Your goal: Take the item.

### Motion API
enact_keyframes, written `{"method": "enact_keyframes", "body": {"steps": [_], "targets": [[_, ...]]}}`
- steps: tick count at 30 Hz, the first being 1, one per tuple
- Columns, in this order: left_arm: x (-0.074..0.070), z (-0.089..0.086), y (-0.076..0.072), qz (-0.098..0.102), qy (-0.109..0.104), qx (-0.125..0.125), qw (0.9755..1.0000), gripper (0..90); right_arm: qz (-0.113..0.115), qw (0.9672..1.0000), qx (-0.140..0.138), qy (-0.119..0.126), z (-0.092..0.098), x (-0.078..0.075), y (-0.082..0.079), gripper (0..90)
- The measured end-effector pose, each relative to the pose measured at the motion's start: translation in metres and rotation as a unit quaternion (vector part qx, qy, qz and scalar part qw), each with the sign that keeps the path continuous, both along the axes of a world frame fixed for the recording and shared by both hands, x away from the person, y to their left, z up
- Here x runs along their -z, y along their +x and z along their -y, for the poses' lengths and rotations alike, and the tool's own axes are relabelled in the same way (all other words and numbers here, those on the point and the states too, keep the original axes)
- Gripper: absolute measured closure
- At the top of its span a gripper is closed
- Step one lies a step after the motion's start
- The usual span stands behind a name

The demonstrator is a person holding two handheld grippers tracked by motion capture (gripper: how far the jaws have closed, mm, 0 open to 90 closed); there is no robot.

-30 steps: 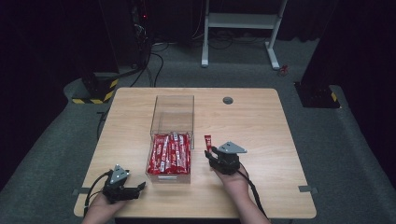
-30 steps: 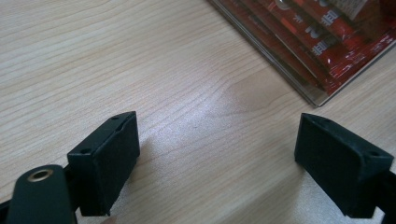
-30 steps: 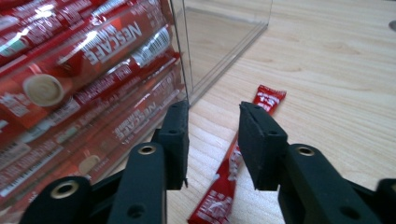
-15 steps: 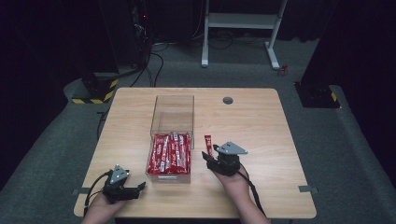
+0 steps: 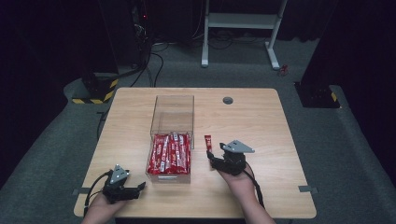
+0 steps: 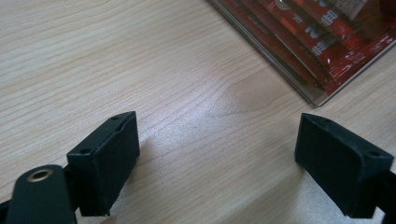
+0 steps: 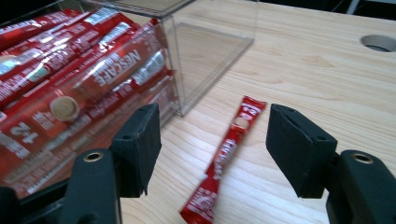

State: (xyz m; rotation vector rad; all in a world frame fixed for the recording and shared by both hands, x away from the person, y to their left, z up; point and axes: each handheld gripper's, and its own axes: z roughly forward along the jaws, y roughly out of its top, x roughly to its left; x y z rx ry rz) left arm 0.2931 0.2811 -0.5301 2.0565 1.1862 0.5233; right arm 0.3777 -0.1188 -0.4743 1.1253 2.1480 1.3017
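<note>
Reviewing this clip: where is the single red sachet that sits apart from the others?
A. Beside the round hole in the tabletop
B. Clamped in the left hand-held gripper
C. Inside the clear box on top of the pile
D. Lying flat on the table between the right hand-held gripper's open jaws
D. The single red sachet lies on the table, with the right hand-held gripper jaws apart on either side, not pressing it.

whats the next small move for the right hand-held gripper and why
Probably lift the right hand-held gripper back off the single red sachet. Its jaws have just been opening, the sachet lies flat on the table between them beside the clear box, apparently released.
</note>
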Motion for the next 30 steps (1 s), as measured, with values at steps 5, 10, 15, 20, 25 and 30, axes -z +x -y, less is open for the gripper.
{"method": "enact_keyframes", "body": {"steps": [5,10,15,20,25,30], "targets": [[0.0,0.0,0.0,0.0,0.0,0.0,1.0,14.2,-0.002,0.9999,0.013,-0.005,0.015,0.002,-0.002,35.4],[0.0,0.0,0.0,0.0,0.0,0.0,1.0,14.1,-0.005,0.9995,0.029,-0.013,0.033,0.004,-0.005,35.0],[0.0,0.0,0.0,0.0,0.0,0.0,1.0,14.1,-0.006,0.9988,0.046,-0.018,0.052,0.007,-0.008,35.0],[0.0,0.0,0.0,0.0,0.0,0.0,1.0,14.1,-0.012,0.9978,0.061,-0.024,0.068,0.01,-0.011,34.8],[0.0,0.0,0.0,0.0,0.0,0.0,1.0,14.1,-0.014,0.9966,0.074,-0.034,0.083,0.016,-0.015,34.3],[0.0,0.0,0.0,0.0,0.0,0.0,1.0,14.1,-0.021,0.9951,0.085,-0.046,0.096,0.022,-0.019,33.3]]}}
